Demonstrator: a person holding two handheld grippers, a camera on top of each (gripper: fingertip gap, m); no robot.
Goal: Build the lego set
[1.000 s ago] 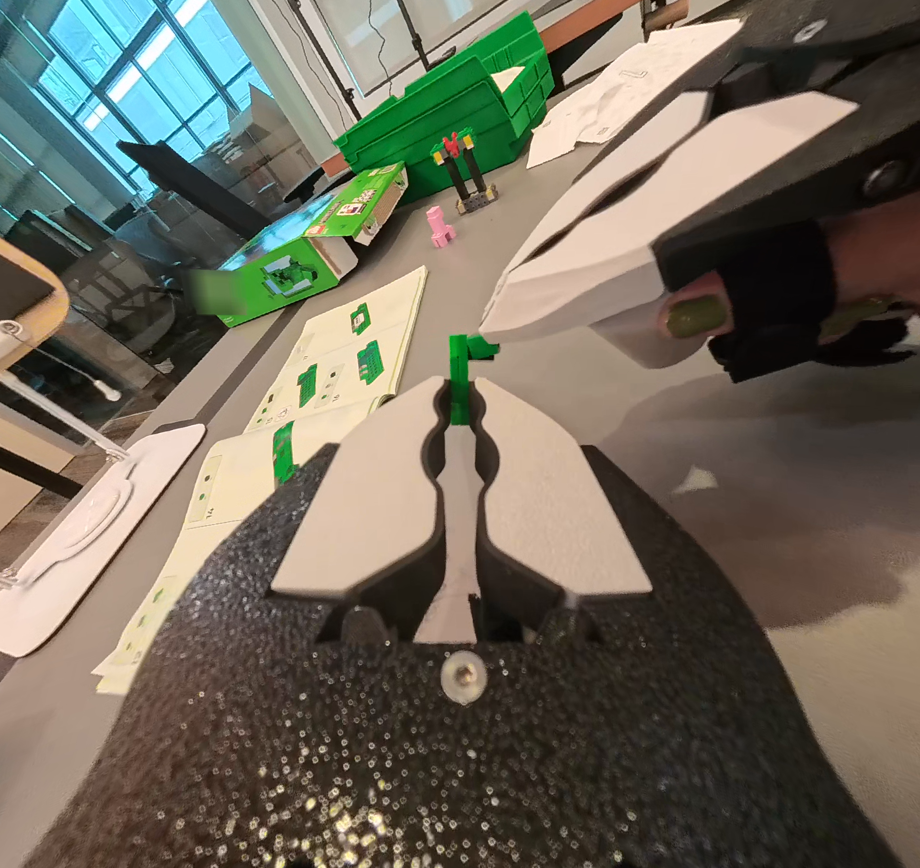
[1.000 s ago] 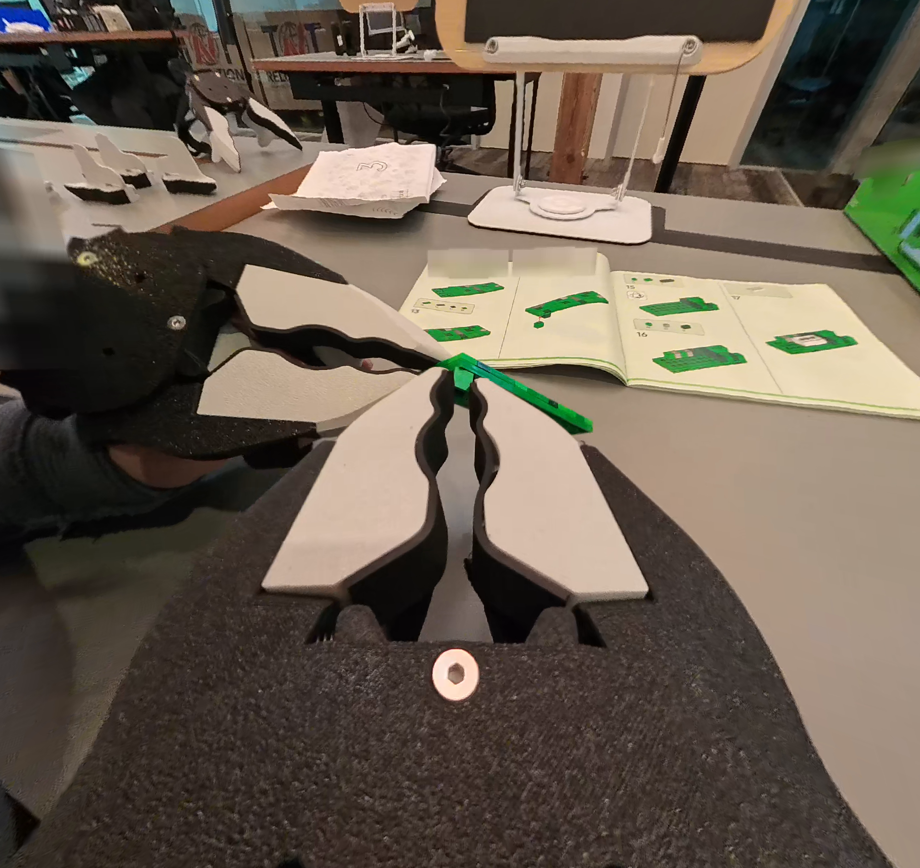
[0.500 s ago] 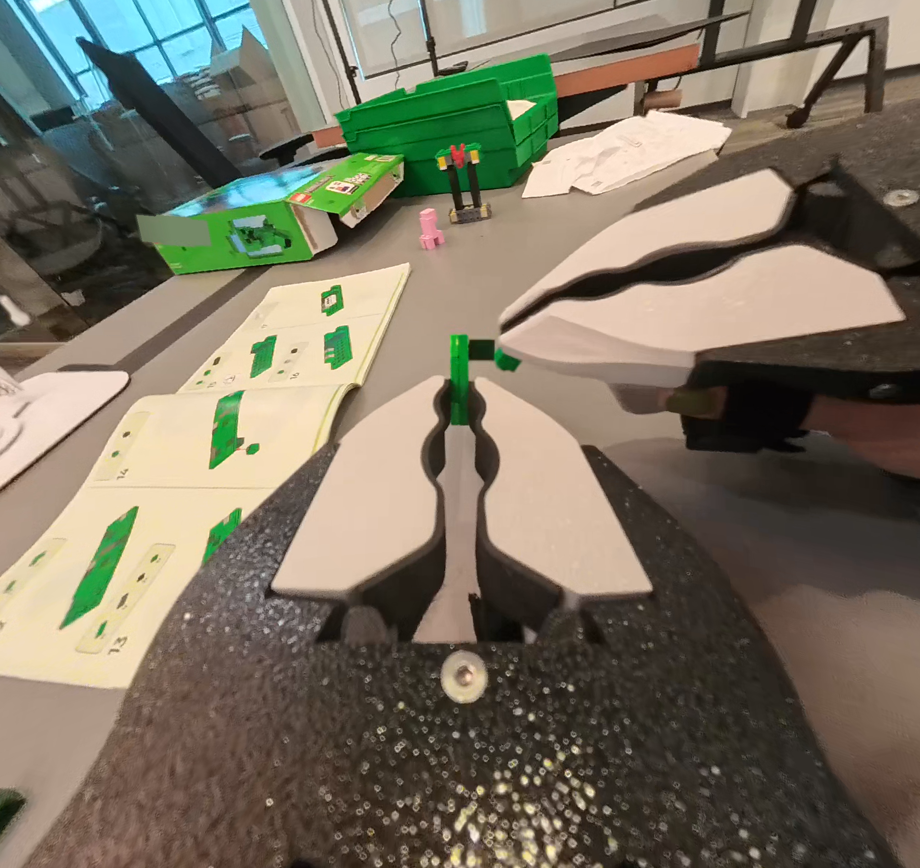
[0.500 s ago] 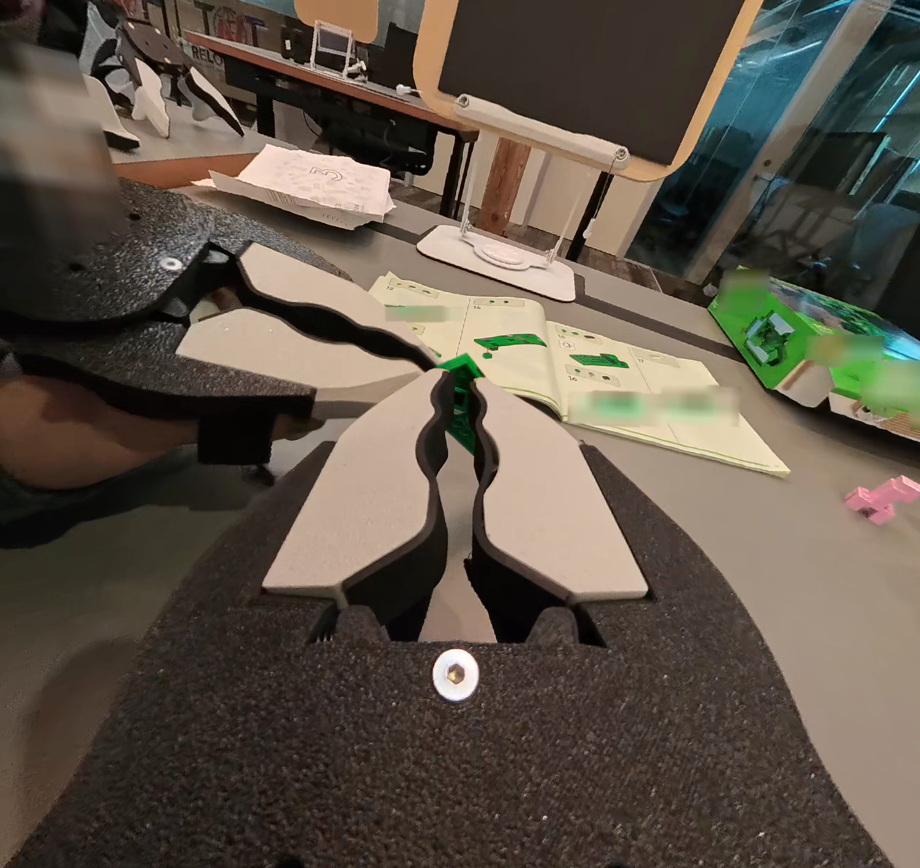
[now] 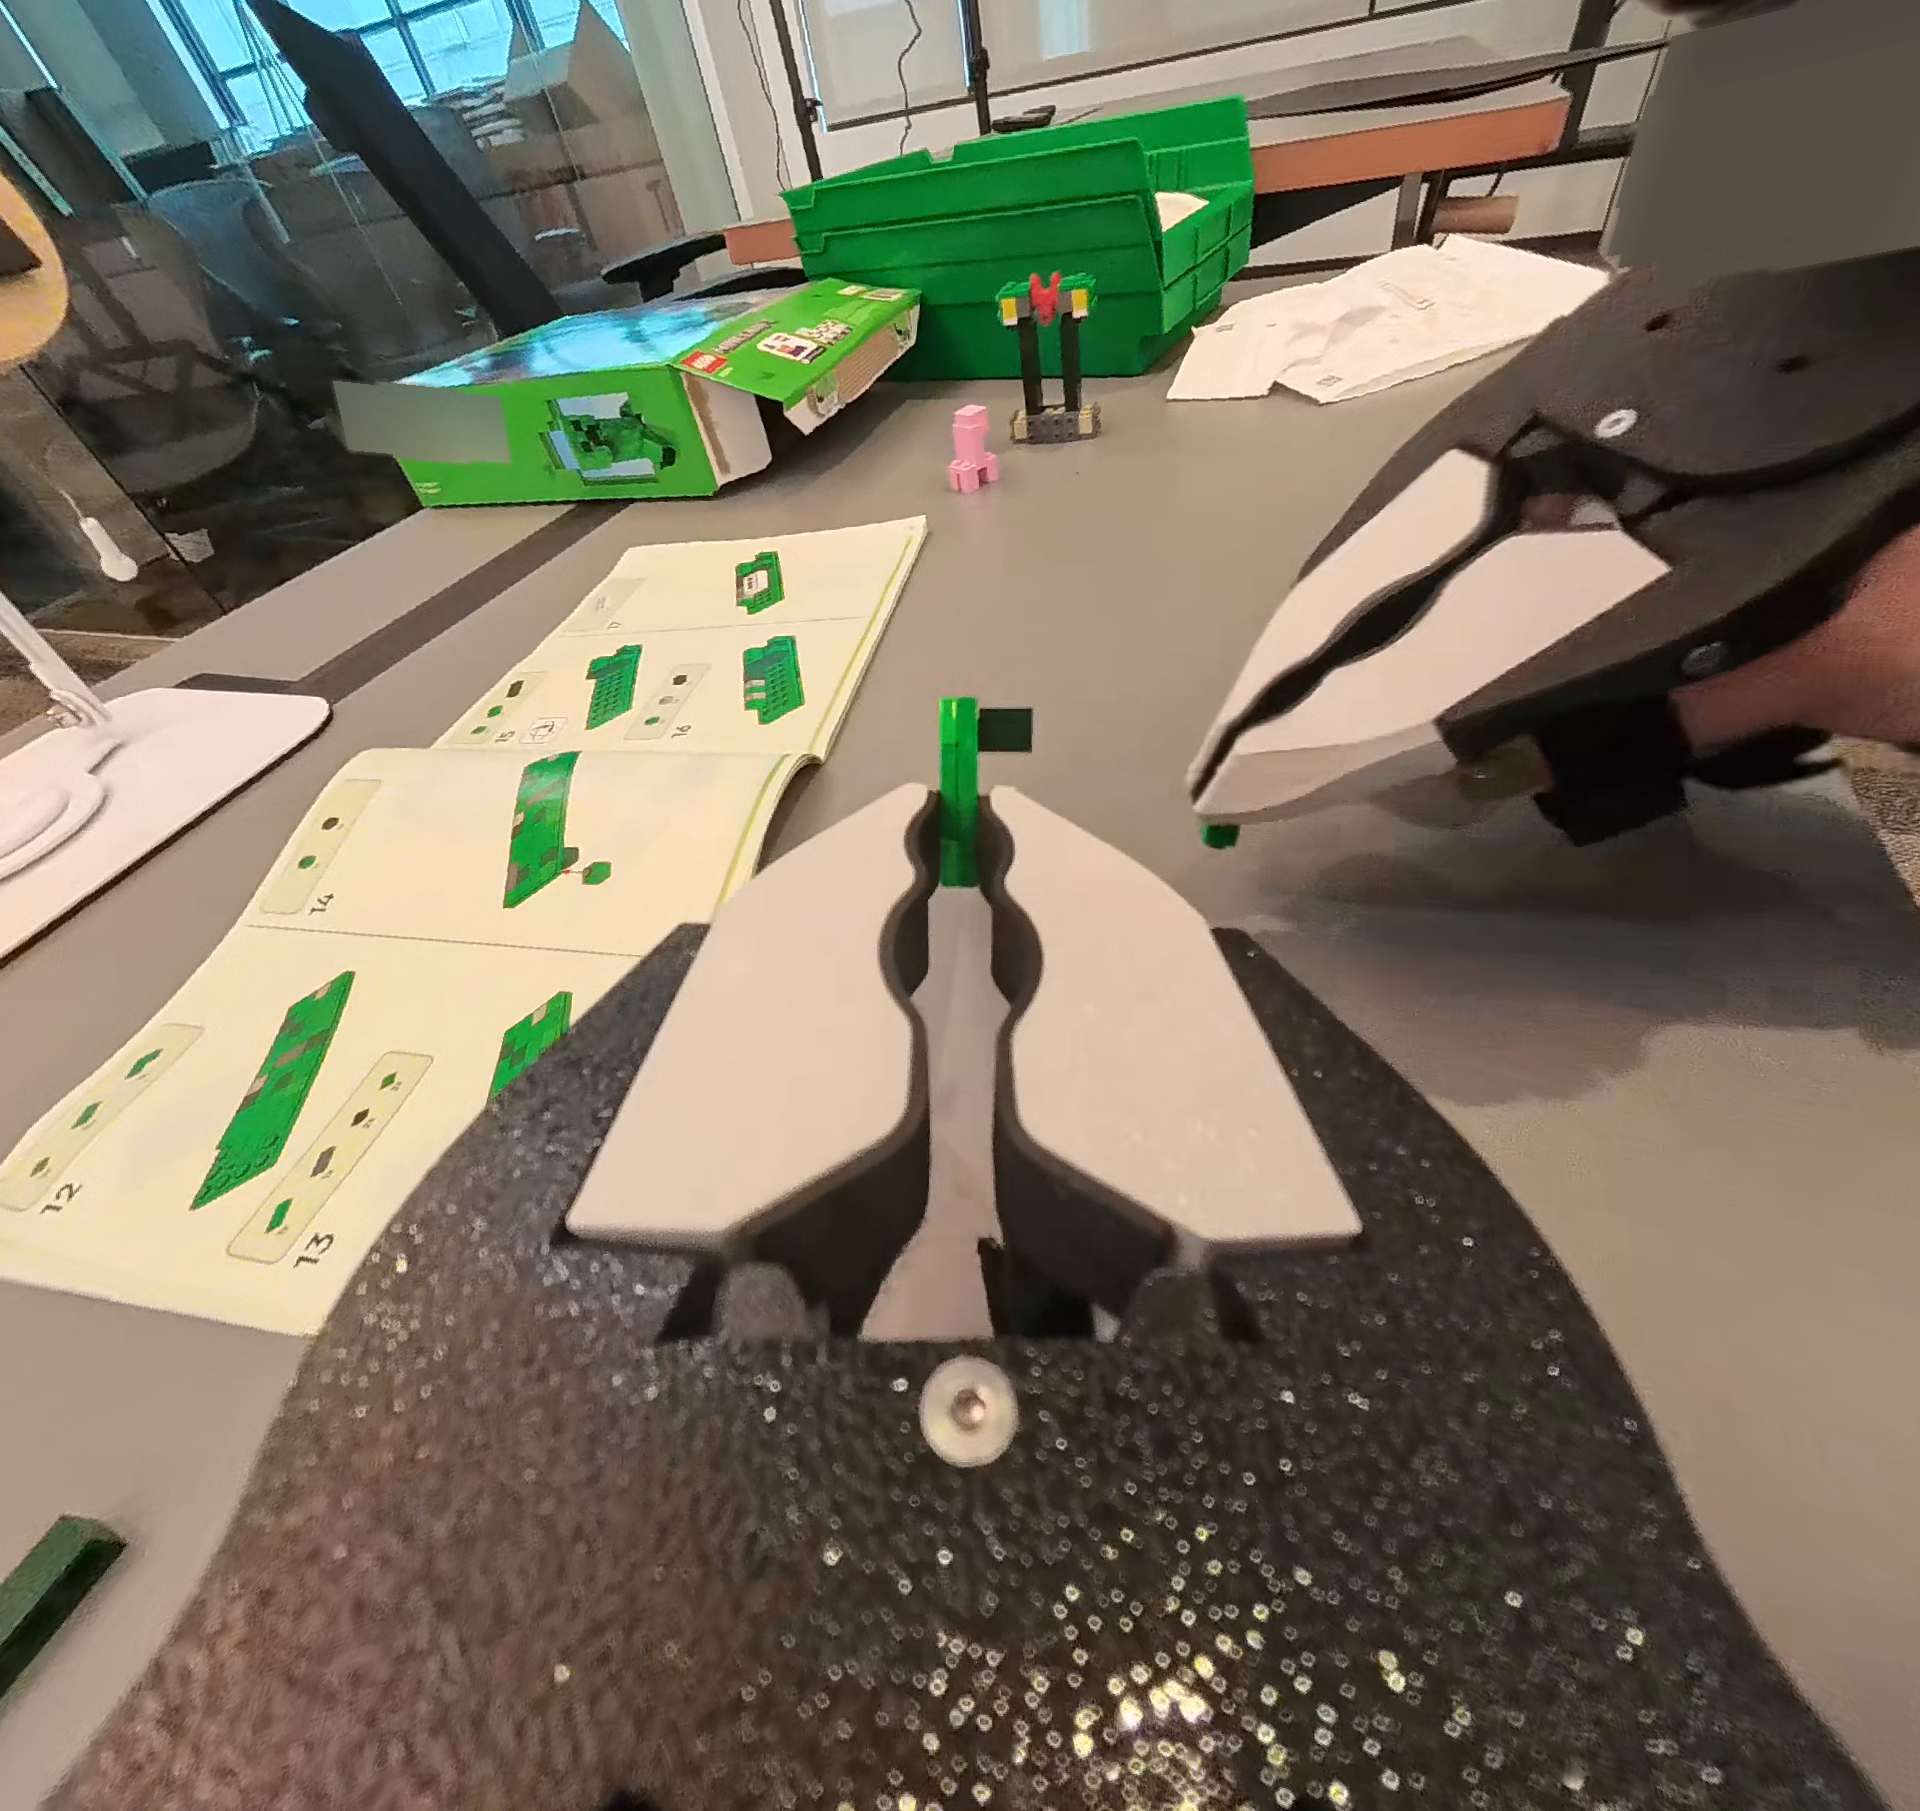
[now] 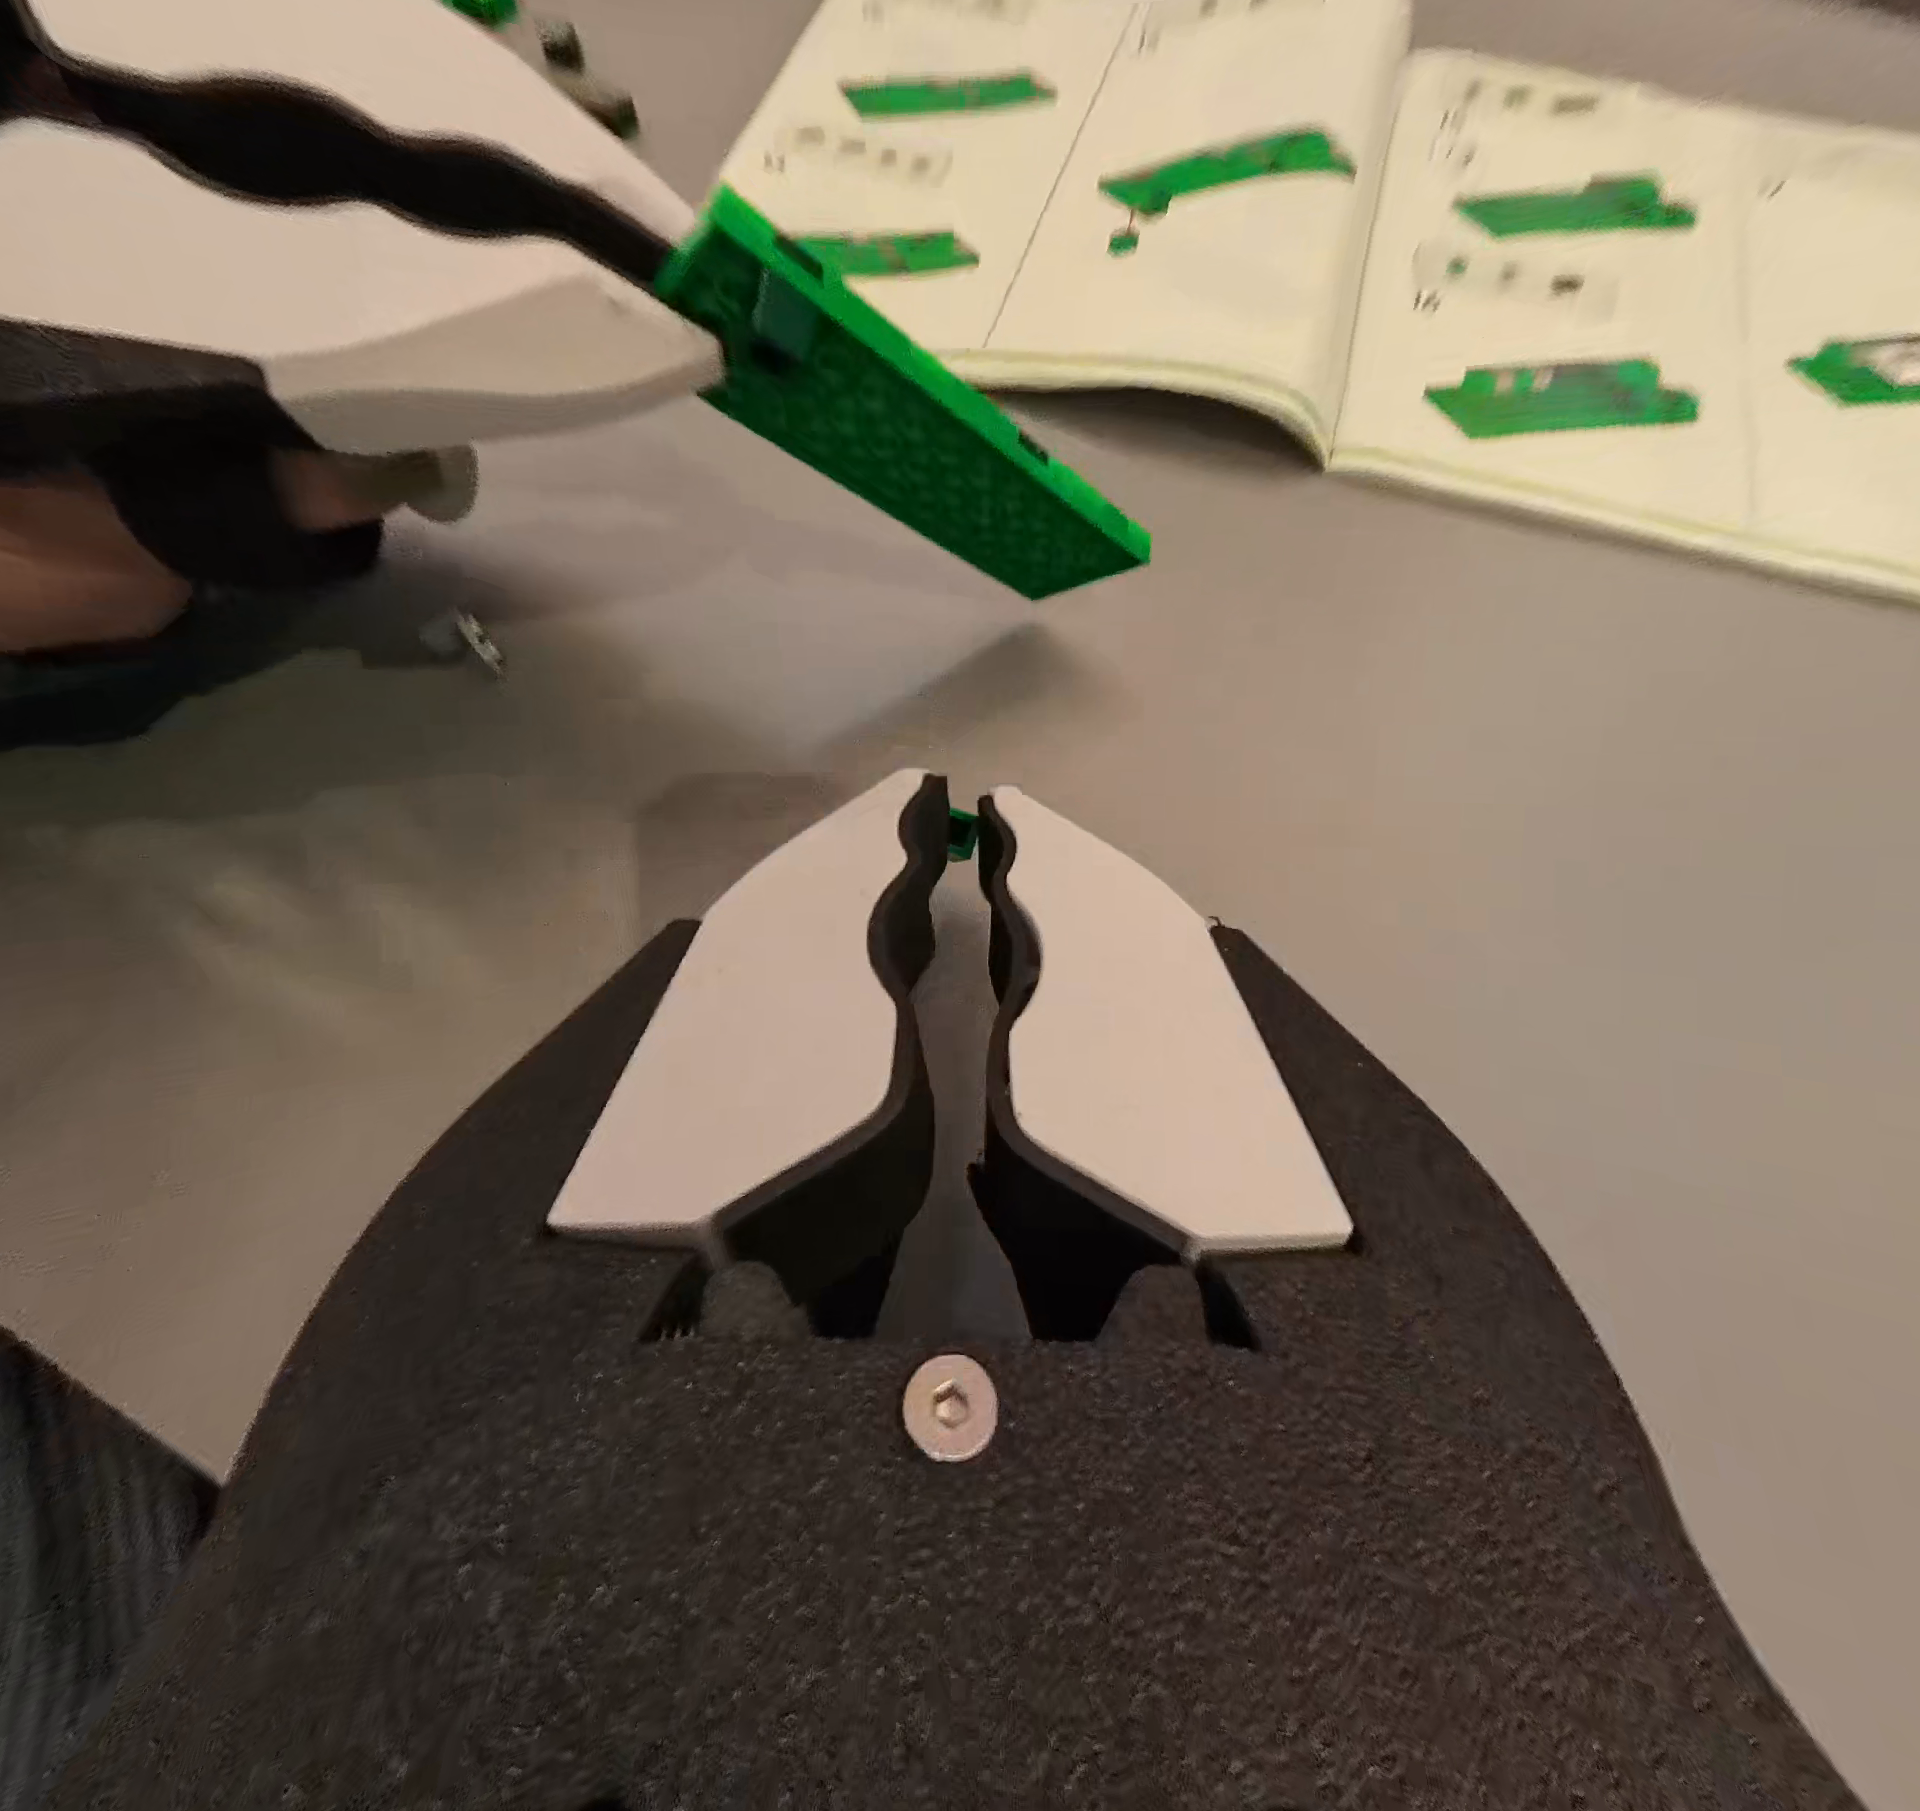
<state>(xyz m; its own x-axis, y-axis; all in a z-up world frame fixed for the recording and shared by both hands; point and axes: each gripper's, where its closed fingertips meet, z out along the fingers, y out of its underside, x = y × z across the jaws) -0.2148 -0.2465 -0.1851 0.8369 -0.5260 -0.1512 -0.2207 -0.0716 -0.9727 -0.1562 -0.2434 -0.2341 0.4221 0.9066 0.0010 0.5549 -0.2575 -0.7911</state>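
Observation:
My left gripper is shut on a flat green lego plate, held edge-up above the grey table; a small dark green piece sits on its side. The right wrist view shows that plate sticking out of the left gripper at the upper left. My right gripper is shut on a small green piece at its tips, low over the table and apart from the plate. In the left wrist view the right gripper is at the right with the small green piece under its tips.
An open instruction booklet lies left of the plate. Farther back are a green lego box, green bins, a small built model, a pink figure and white papers. Loose small pieces lie near the booklet. The gap from one gripper's tips to the other's is roughly 8 cm.
My right gripper has pulled away from the plate, to the right and down toward the table, with the small green piece in its tips. The left gripper still holds the plate.

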